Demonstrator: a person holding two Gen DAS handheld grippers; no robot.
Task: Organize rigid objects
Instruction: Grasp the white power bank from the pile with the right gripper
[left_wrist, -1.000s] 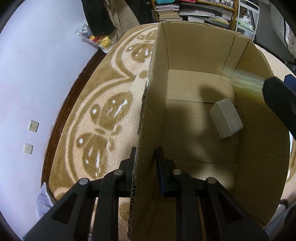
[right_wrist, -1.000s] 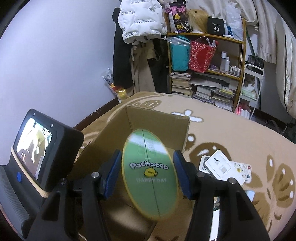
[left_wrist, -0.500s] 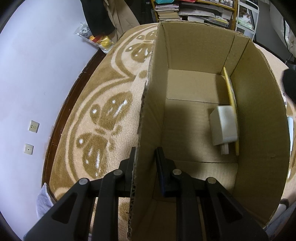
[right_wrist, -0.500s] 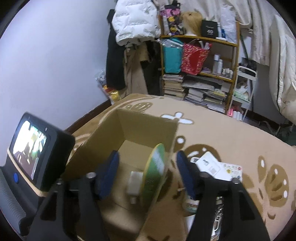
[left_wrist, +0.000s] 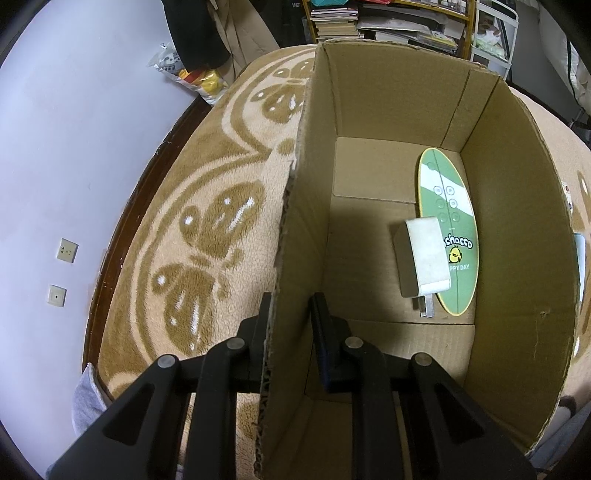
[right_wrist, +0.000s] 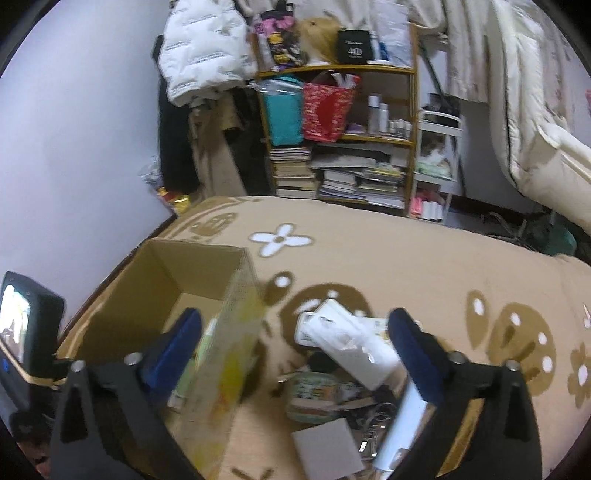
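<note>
Left gripper (left_wrist: 291, 314) is pinching the box (left_wrist: 517, 258) wall, steadying it. Right gripper (right_wrist: 295, 343) has just been opening and is spread wide with nothing between its pads. The green board (left_wrist: 448, 236) is lying in the box against the charger (left_wrist: 424, 258). Risk: reaching into the pile (right_wrist: 343, 369), the right side is clipping the box wall and shoving it.

Both handheld tools are matte black plastic with silver screws: the left gripper (left_wrist: 289, 314) plain, the right gripper (right_wrist: 299, 350) blue-padded.
</note>
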